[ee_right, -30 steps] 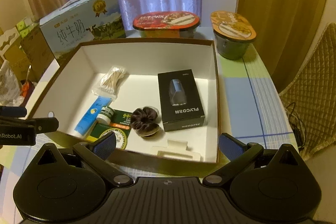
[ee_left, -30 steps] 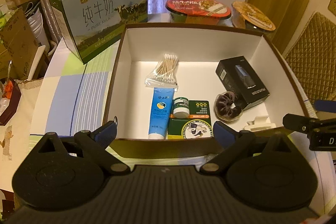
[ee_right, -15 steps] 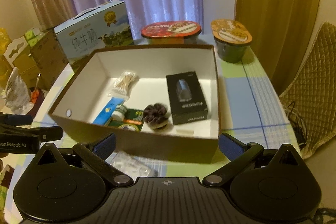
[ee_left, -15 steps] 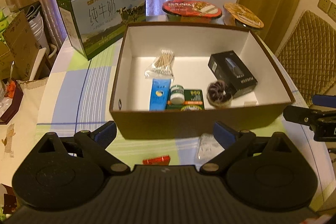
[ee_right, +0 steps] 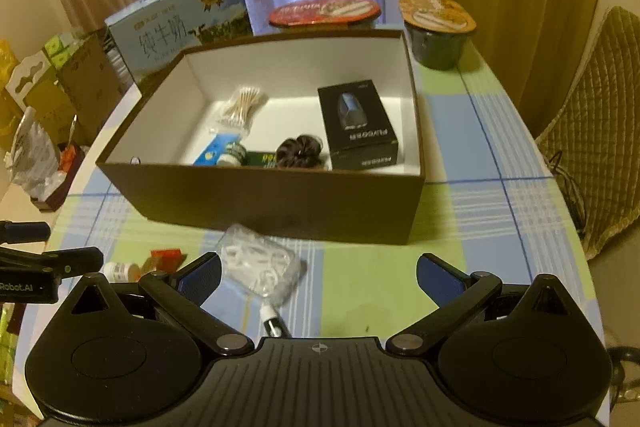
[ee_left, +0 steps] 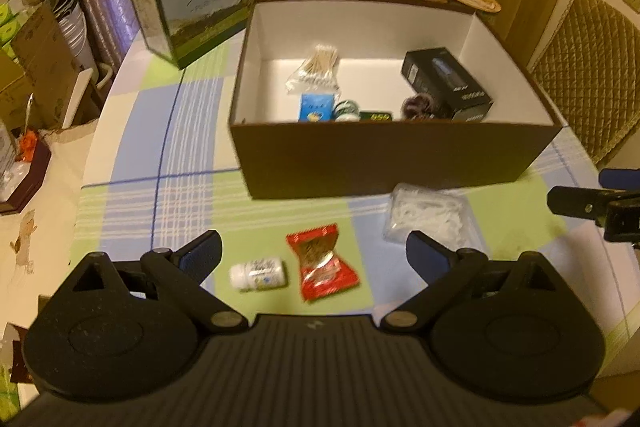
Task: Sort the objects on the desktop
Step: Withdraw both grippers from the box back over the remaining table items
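both grippers hang over the near edge of the bench (ee_left: 132,147), jaws spread wide and holding nothing. just ahead of the left gripper (ee_left: 314,257), between its fingers, lie a small white bottle (ee_left: 259,273) on its side and a red snack packet (ee_left: 325,267) beside it. a clear plastic bag (ee_right: 260,265) of white pieces lies just ahead of the right gripper (ee_right: 318,275), nearer its left finger, close to the front wall of the brown box (ee_right: 280,203). inside the box sit a black carton (ee_right: 358,125), cotton swabs (ee_right: 242,105), a blue tube (ee_right: 212,153) and a dark scrunchie (ee_right: 300,151).

Bottle (ee_left: 259,275), packet (ee_left: 325,267) and bag (ee_left: 428,215) lie before the box (ee_left: 392,159).
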